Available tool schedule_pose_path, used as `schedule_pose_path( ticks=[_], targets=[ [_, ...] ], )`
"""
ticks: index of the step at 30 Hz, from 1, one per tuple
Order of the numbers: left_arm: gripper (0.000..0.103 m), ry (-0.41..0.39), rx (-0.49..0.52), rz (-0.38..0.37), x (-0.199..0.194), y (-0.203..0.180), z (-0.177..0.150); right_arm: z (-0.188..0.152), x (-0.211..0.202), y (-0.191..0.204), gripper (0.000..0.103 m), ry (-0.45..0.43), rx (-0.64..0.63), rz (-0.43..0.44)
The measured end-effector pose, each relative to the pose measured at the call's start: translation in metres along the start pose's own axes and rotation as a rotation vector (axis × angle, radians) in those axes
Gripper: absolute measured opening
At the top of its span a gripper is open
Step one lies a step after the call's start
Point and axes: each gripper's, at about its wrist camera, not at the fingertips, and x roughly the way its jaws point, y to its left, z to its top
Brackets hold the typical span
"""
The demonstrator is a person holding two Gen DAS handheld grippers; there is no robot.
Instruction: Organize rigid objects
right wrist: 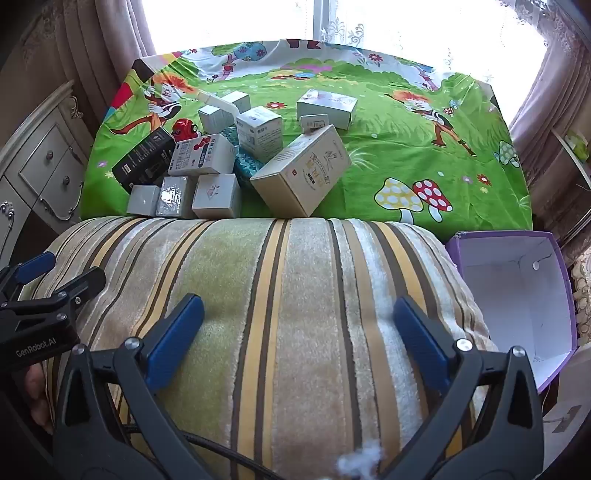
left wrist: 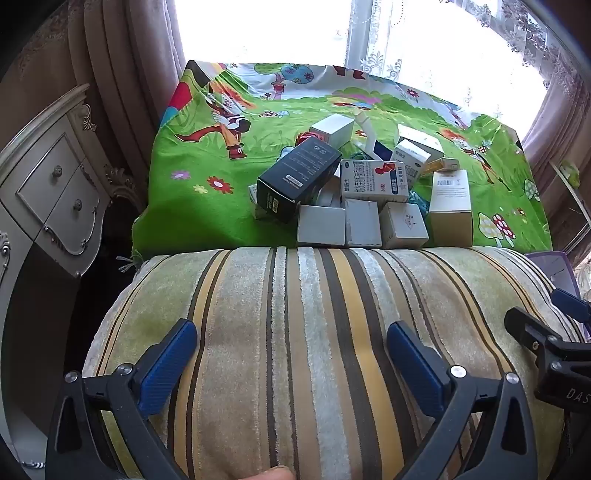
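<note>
- The heap of small rigid cardboard boxes (right wrist: 229, 158) lies jumbled on the green cartoon-print cloth (right wrist: 388, 155), just past the far edge of the striped plush cushion (right wrist: 280, 295); it includes a black carton (left wrist: 295, 177), a tilted cream carton with gold print (right wrist: 301, 171), a white medicine box with red and blue print (left wrist: 373, 181) and several grey-white cubes along the near edge.
- The left gripper (left wrist: 291, 354) and the right gripper (right wrist: 297, 325) both hang over the cushion with their blue-padded fingers spread as wide as they go, holding nothing.
- Judged from this, sorting has not begun: no box is picked up, and the open purple cardboard box with a white inside (right wrist: 517, 295), beside the cushion on the right, looks empty and is the likely bin.
- The next move calls for reaching over the cushion to a box on the pile's near edge and closing across its flat sides.
- In the way: the cushion's bulge, and boxes leaning on each other, so pulling one may topple others.
- A carved cream drawer cabinet (left wrist: 55, 184) stands left; curtains (left wrist: 122, 62) and a bright window (left wrist: 258, 26) behind.
</note>
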Motion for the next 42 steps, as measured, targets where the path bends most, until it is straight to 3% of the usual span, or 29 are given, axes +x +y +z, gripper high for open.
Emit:
schedule_pose_path(
  ticks=[32,42],
  targets=[
    [0.103,-0.006,-0.025,-0.017,0.0009,0.0039,0.0002,-0.0044,-0.0011,-0.0011,0.103,-0.029,0.005,0.004],
    [0.103,-0.015,-0.015,-0.004,-0.0027,0.002,0.0001,-0.0006,-0.0022,-0.0054,0.103,0.014,0.004,0.039]
  ],
)
